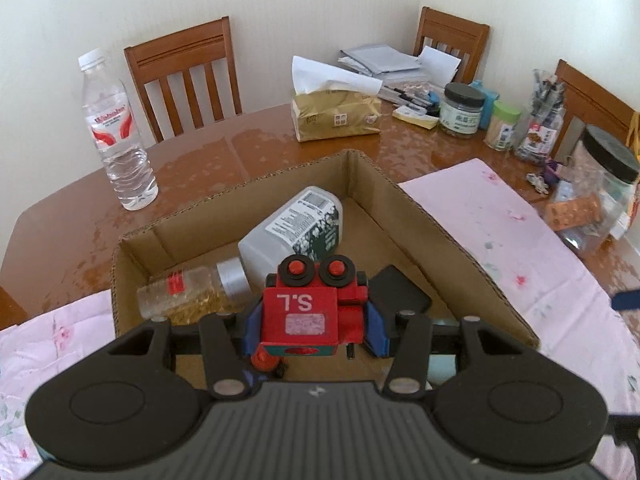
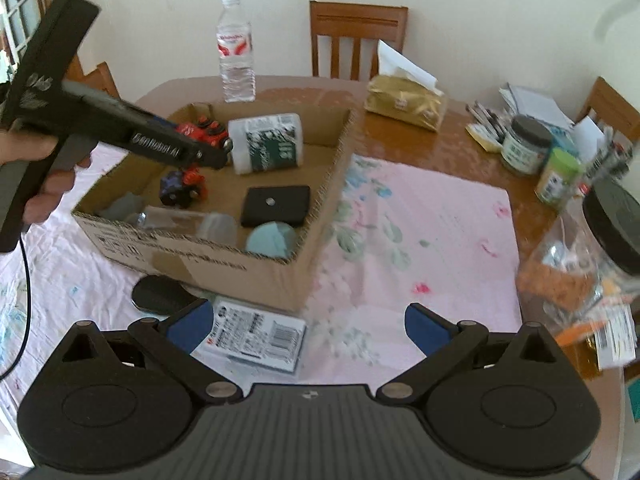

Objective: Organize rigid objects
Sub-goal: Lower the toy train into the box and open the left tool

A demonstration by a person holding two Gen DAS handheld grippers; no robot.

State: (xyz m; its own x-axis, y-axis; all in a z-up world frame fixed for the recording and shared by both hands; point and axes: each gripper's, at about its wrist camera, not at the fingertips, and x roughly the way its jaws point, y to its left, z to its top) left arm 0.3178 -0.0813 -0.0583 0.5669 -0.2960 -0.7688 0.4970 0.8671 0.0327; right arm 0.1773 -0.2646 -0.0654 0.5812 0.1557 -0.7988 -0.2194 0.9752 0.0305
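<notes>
My left gripper is shut on a red toy robot marked "S.L", held over the near end of an open cardboard box. In the box lie a white labelled jar, a clear spice bottle with a silver cap and a flat black case. The right wrist view shows a hand holding that left gripper with the red toy above the box. My right gripper stands open and empty in front of the box, above a flat labelled packet.
A black oval object lies against the box front. A second red and blue toy and a teal round piece are inside. A water bottle, tissue pack, jars and chairs ring the table; a pink cloth covers its near part.
</notes>
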